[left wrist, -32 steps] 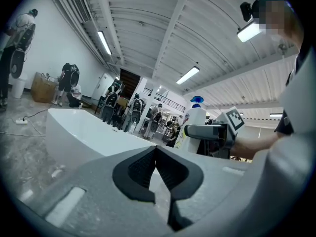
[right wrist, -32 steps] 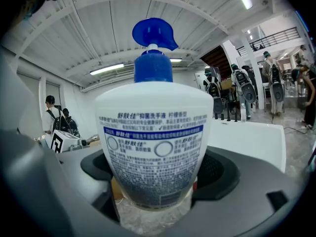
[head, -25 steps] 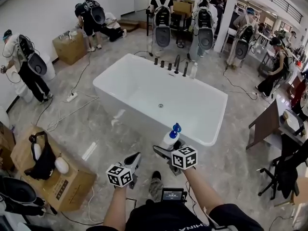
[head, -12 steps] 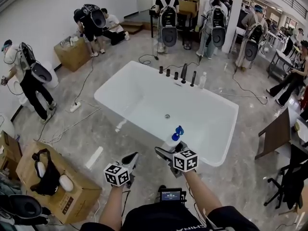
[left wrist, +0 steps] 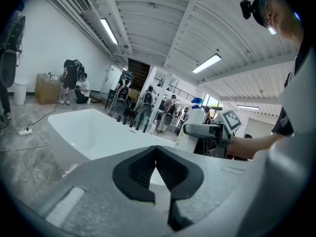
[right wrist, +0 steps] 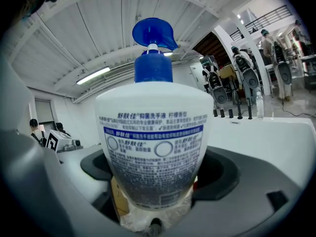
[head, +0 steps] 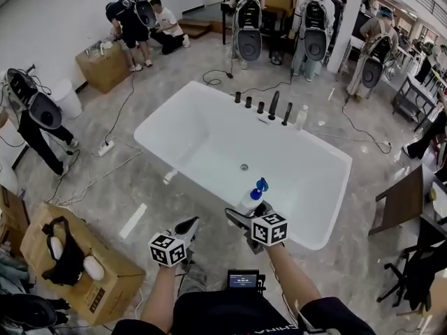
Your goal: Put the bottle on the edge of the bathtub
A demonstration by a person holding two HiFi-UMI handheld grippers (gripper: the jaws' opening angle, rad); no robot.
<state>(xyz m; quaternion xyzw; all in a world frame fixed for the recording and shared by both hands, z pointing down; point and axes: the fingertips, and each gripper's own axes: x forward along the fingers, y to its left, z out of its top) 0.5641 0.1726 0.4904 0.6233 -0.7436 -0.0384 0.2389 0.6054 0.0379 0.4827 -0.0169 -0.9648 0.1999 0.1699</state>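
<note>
Dark rubber fingers (right wrist: pixel 224 174) of the right gripper (head: pixel 243 213) are clamped on the lower body of a white hand-wash pump bottle (right wrist: pixel 153 142). The bottle stands upright between them, blue pump head uppermost and printed label facing the right gripper view. Some crumpled clear film (right wrist: pixel 148 218) shows under its base. The left gripper (left wrist: pixel 156 157) has its fingers pressed together on nothing and is held beside the right one, apart from the bottle.

Both grippers are in the air before the near long edge of the white bathtub (head: pixel 202 138). The bottle is near that edge, toward its right corner, and rests on nothing yet. Whether its base has crossed the rim cannot be told from the head view. A row of dark tap fittings (head: pixel 269 107) and a clear bottle (head: pixel 302 116) stand along the far edge.

Likely hazards:
- **Toppling.** The rim looks narrow, so a base set partly off it would probably tip the bottle into the basin or onto the marble floor (head: pixel 150 187).
- **Tilt at release.** The grip is low and the pump head is tall, so a tilt as the fingers part could overturn the bottle.
- **Film.** Film trapped under the base may keep it from sitting flat.
- **Early release.** Letting go before the base touches the rim would drop the bottle.
</note>
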